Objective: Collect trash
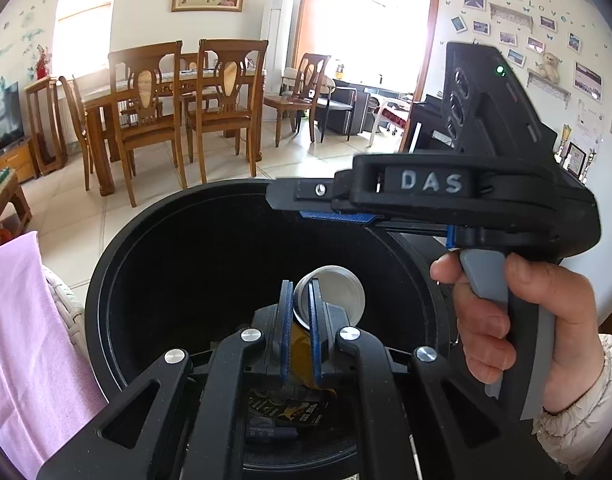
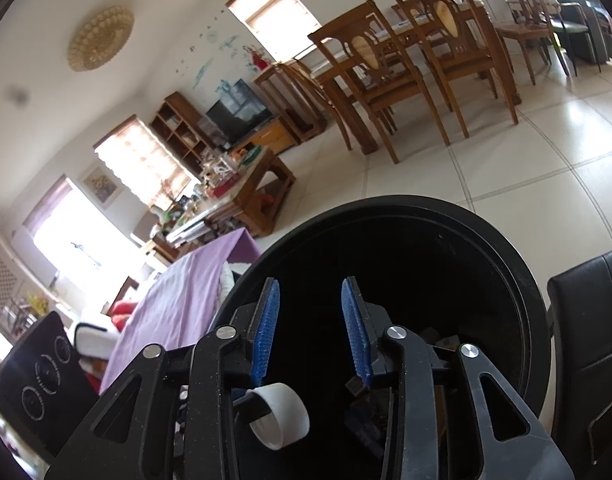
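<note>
I see my left gripper (image 1: 302, 300) clamped on the rim of a white paper cup (image 1: 338, 292), held over the mouth of the round black plastic bin (image 1: 106, 280). My right gripper (image 2: 310, 328) stands apart, nothing between its blue pads (image 2: 266, 332), also above the bin; wrappers (image 1: 290, 408) lie at its bottom.

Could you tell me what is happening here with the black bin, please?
A person is collecting trash with a hand-held tool in each hand. The left tool is shut on the rim of a small white paper cup, holding it over the mouth of the round black plastic bin. The right tool hangs open above the same bin with nothing between its blue pads. Some dark wrappers already lie at the bottom, and the cup is not yet dropped.
</note>
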